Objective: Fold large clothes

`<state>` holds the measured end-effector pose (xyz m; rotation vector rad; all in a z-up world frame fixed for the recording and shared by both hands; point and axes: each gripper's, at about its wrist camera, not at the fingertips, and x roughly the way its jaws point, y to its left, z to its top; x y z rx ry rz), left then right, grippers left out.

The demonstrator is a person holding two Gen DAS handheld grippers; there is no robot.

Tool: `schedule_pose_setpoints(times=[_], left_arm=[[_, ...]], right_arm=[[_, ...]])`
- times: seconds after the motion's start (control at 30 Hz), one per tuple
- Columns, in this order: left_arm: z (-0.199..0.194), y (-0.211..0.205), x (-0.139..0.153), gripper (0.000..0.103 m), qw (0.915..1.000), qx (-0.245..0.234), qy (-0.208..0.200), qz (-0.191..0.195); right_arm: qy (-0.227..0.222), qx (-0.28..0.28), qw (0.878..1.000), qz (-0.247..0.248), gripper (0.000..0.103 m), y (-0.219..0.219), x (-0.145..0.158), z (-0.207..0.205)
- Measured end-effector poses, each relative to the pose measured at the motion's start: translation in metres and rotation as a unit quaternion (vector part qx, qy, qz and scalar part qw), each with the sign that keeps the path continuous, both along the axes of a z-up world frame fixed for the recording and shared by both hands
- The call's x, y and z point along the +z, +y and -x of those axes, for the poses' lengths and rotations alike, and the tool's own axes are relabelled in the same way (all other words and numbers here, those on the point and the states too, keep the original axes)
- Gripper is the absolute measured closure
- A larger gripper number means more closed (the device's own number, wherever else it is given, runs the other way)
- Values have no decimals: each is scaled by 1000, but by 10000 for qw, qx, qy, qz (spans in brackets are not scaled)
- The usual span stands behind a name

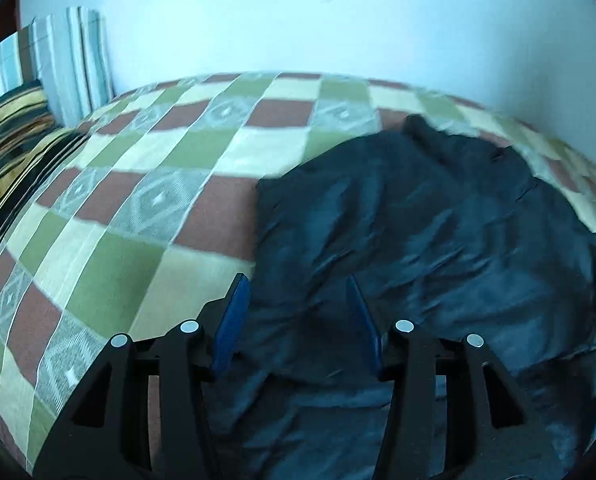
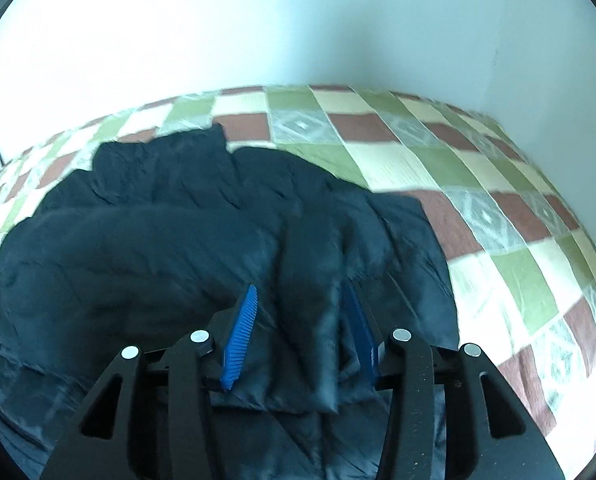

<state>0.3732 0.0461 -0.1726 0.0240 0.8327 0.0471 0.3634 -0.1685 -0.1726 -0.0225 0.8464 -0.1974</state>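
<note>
The left hand-held gripper (image 1: 298, 292) we see with jaws apart over the crumpled dark navy garment (image 1: 438, 220) on the checked bedspread (image 1: 138, 208); the right hand-held gripper (image 2: 302, 300), parted, seems to straddle a fold.

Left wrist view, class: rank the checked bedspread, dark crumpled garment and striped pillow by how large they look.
1. Checked green, cream and brown bedspread
2. Dark crumpled garment, though nearness to the camera enlarges it
3. Striped yellow and black pillow, partly cut off
</note>
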Motion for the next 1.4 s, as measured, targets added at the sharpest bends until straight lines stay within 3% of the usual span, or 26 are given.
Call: schedule_pose_setpoints(times=[0.2,0.33,0.43,0.53,0.73,0.83,0.9,1.0,1.13,1.33,1.4], left_arm=[[-31,-31,-12,53,9998,-80,116,-170],[-49,-40,-41,51,9970,-182,626,-429],[-51,-49,-55,50,9946,-236,621,-795],[-45,-52,-48,51,9938,-198,513,-971],[-4,-38,-13,51,9991,-101,148,-391],[6,-45,-11,51,9988,-414,100,236],[5,-60,-17,51,9980,-592,170,105],[-3,-80,-36,50,9951,-748,407,-511],[-13,-83,-55,49,9943,-693,573,-576],[20,-69,-22,49,9954,-699,378,-527],[48,-53,-11,37,9963,-665,243,-489]], right_arm=[[278,206,9992,192,57,15,-22,-32],[526,291,9974,406,51,19,-47,-43],[548,309,9968,498,51,22,-54,-45],[515,308,9969,509,51,24,-49,-43],[172,347,9991,148,50,22,-17,-5],[140,606,9980,-119,50,35,-19,8],[230,766,9968,-80,50,46,-27,8],[520,826,9952,101,49,53,-47,0],[644,745,9951,-86,47,49,-60,-8],[428,708,9957,-411,41,37,-26,22],[350,720,9958,-434,37,27,-13,46]])
